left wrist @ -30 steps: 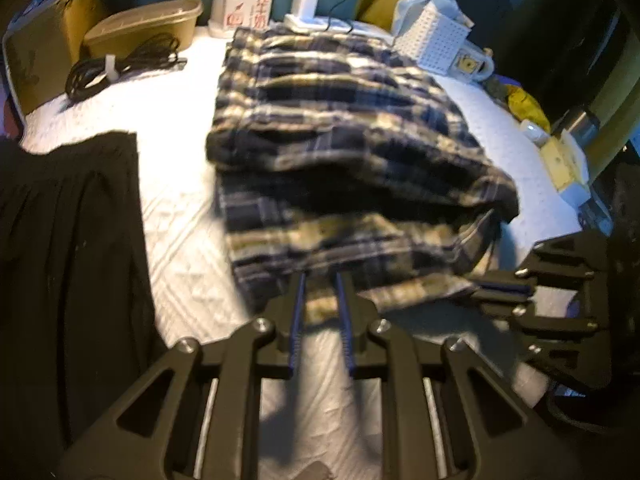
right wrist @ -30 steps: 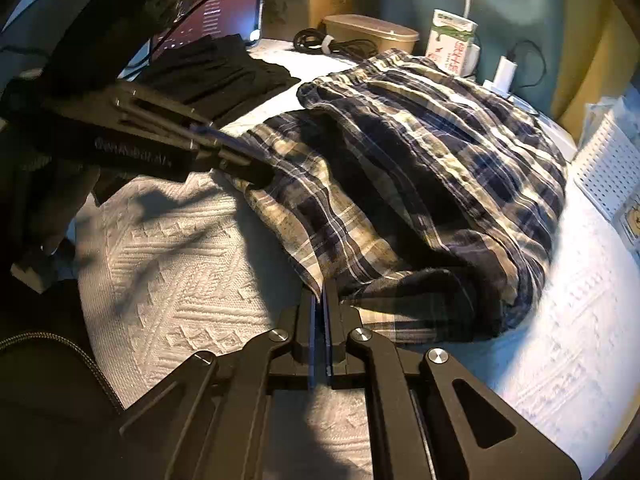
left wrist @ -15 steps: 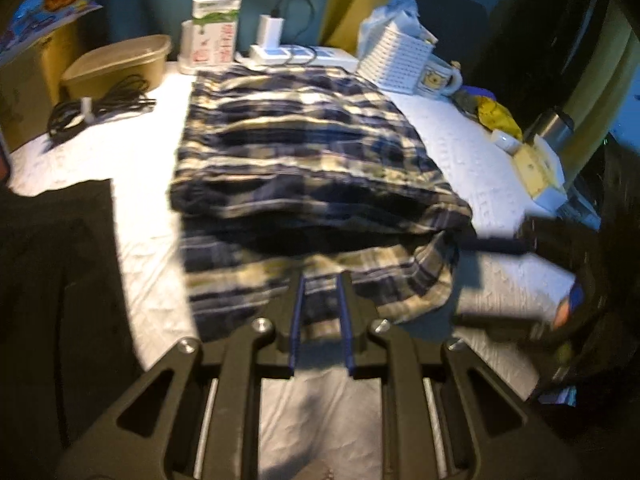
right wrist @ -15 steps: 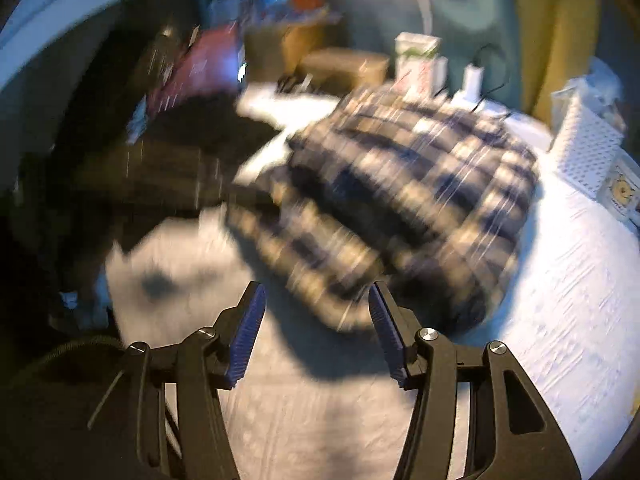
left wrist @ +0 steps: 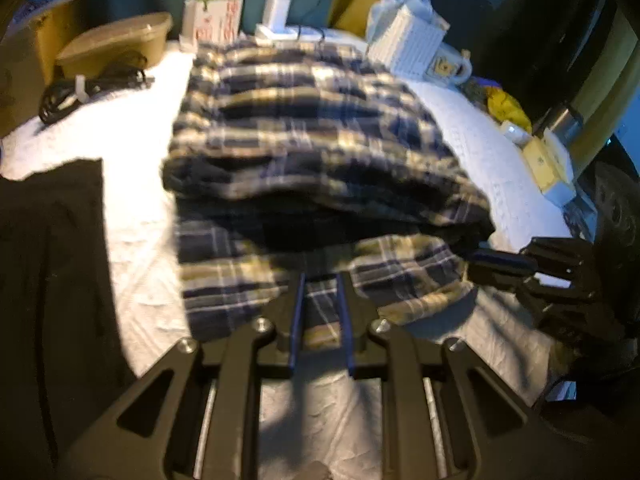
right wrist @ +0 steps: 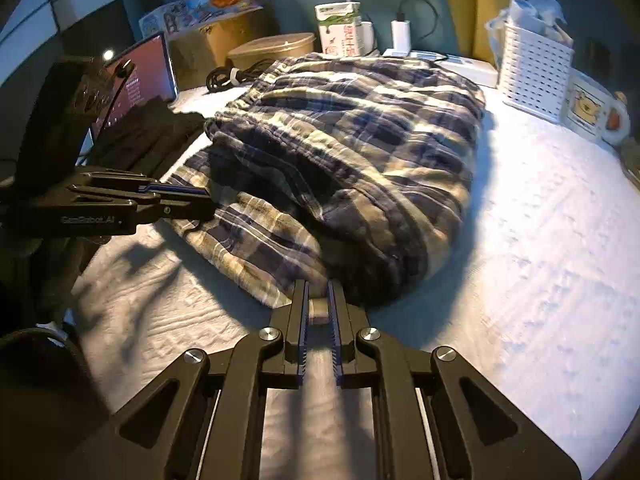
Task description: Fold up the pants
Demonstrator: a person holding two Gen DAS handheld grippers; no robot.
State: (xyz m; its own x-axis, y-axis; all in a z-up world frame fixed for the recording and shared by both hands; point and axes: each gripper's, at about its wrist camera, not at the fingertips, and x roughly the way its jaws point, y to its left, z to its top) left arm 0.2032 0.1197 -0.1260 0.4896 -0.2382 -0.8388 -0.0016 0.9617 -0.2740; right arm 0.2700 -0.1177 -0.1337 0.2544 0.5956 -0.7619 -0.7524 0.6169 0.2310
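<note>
Navy-and-cream plaid flannel pants point(left wrist: 316, 152) folded over on white textured desk point(right wrist: 540, 240), left gripper point(left wrist: 320, 292) and right gripper point(right wrist: 318, 296) at near hem, both narrowly parted over cloth, grasp unclear.

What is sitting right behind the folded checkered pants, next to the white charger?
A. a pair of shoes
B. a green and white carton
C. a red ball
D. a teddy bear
B: a green and white carton stands upright at the back of the table, just past the far edge of the plaid pants and left of the white charger.
</note>
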